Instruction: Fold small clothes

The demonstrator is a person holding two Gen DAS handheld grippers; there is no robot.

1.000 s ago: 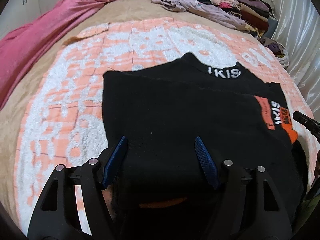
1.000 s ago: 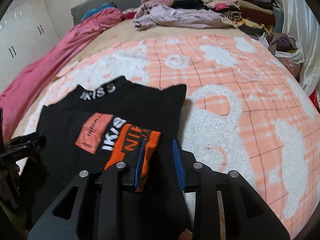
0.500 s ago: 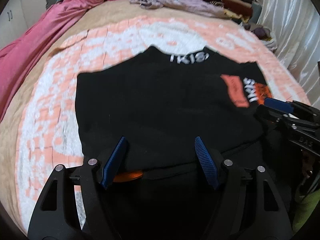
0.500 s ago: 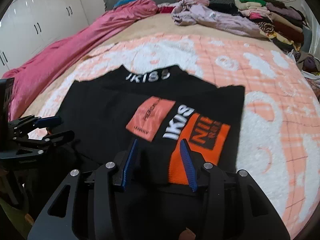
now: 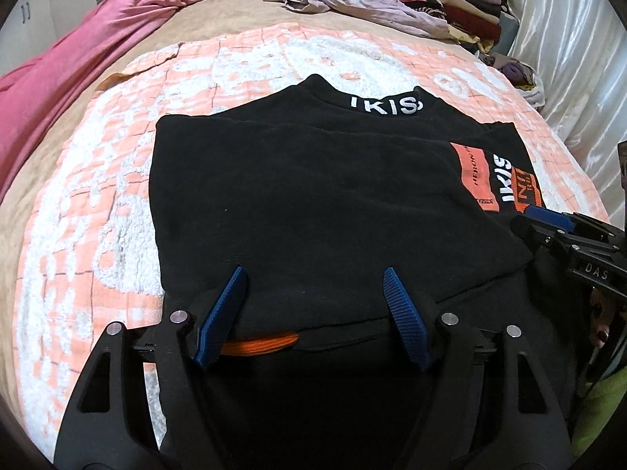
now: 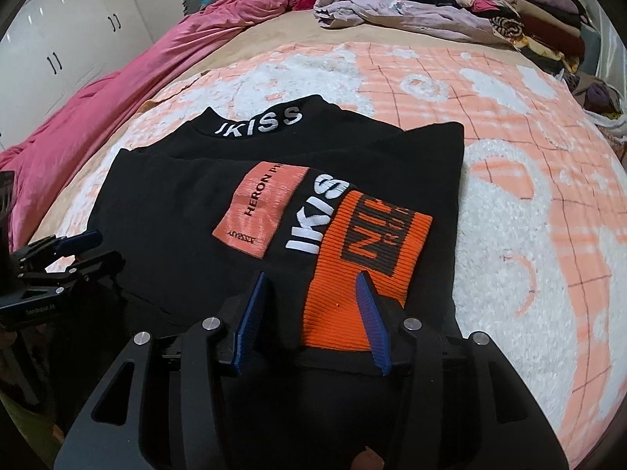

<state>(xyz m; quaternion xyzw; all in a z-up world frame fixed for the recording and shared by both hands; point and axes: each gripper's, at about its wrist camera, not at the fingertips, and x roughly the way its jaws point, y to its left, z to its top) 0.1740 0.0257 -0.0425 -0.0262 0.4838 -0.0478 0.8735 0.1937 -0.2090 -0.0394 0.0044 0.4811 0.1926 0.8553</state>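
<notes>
While the black sweater (image 5: 313,203) lies folded, both grippers' fingers (image 5: 403,313) (image 6: 250,313) seem released over its near edge.

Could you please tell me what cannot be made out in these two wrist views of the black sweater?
- Black sweater, left wrist view: near hem hidden behind the left gripper.
- Orange cuff, right wrist view: lettering partly folded under.
- Right gripper: its own fingers hide any contact with the fabric.

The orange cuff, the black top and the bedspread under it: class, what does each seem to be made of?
Orange cuff: ribbed knit, matte; fine parallel ridges show.
Black top: soft knit, probably cotton jersey or fleece; dull, creases softly.
Bedspread: tufted, likely chenille; raised fluffy white patches on flat peach checks.
</notes>
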